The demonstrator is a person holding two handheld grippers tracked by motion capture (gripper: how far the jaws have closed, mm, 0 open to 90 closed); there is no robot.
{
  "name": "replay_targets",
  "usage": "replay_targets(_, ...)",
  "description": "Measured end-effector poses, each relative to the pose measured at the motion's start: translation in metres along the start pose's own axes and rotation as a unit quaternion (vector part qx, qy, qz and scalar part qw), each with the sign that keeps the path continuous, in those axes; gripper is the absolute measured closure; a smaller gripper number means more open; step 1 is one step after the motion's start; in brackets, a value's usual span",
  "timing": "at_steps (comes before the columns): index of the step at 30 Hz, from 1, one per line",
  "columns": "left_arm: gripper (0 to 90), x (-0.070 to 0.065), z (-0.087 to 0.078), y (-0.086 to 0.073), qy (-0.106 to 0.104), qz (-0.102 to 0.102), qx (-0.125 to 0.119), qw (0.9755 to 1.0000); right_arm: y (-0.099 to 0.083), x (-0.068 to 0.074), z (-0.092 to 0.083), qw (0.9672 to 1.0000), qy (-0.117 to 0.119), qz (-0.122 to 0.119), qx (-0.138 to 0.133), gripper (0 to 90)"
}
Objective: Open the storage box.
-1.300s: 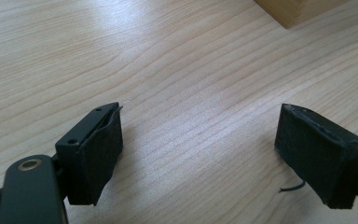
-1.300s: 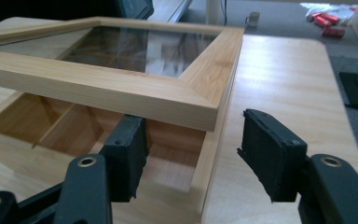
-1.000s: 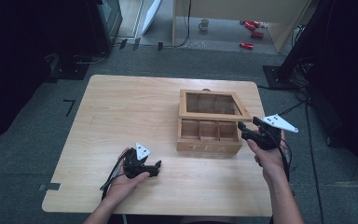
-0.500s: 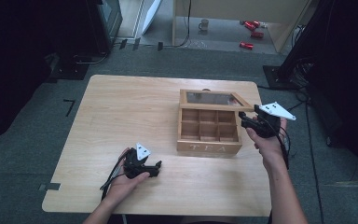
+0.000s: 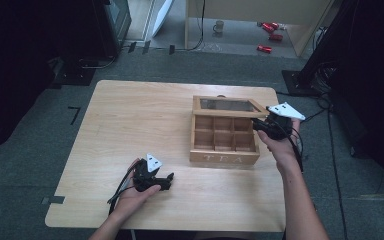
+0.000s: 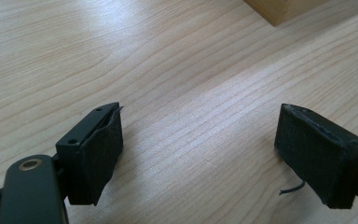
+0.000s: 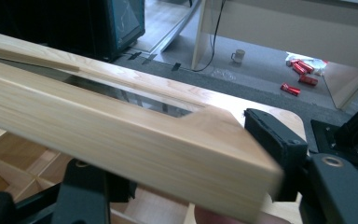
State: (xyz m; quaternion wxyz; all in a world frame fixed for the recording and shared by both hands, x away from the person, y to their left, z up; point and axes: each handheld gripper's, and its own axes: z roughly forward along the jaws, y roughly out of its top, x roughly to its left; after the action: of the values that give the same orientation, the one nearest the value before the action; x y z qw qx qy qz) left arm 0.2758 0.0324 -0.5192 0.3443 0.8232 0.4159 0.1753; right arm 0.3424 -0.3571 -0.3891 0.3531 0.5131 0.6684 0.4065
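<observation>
Since the earlier frames the lid [image 5: 228, 105] had swung higher w/ the right gripper [image 5: 263, 126], from nearly flat over the tea box [image 5: 223, 144] to tilted well up at its back edge; the left gripper [image 5: 166, 177] hadn't shifted.

Nearest the person, left gripper lay on the tabletop [image 5: 130, 120], front-left of the box and well apart from it, held in the left hand [image 5: 132, 195]. Its fingers [image 6: 95, 154] were spread wide w/ bare wood between them, grasping nothing; one box corner showed far off in the left gripper view.

Box sat right of tabletop centre, "TEA" on its front wall, compartments open to view and looking empty.

At the box's right side, right hand [image 5: 280, 147] held the right gripper at the lid's right front corner. In the right gripper view the lid [image 7: 121, 135] lay between the fingers [image 7: 272, 135], which were clenched on its wooden frame; glass pane visible beyond.

Past the tabletop, on the floor behind the box: a mug [image 5: 219, 26] and red cans [image 5: 270, 37].
</observation>
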Motion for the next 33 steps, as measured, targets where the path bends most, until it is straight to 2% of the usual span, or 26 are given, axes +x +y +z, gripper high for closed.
replay_targets(3,15.8,0.000,0.000,0.000,-0.001,0.001,0.001,1.0000,0.000,0.003,0.006,0.9999,-0.011,-0.002,-0.006,41.2)
replay_targets(12,15.8,0.001,0.000,0.000,-0.004,0.001,0.000,1.0000,0.004,-0.002,0.011,0.9993,-0.008,0.007,-0.036,41.9)
replay_targets(22,15.8,0.001,-0.001,0.000,-0.007,0.001,0.000,1.0000,0.013,-0.007,0.013,0.9992,-0.002,0.013,-0.037,43.9)
replay_targets(28,15.8,0.001,-0.001,0.000,-0.009,0.000,0.000,1.0000,0.023,-0.014,0.010,0.9977,0.004,0.037,-0.057,49.6)
replay_targets(33,15.8,0.001,-0.001,0.000,-0.009,0.001,0.000,1.0000,0.031,-0.019,0.013,0.9969,0.014,0.048,-0.061,51.0)
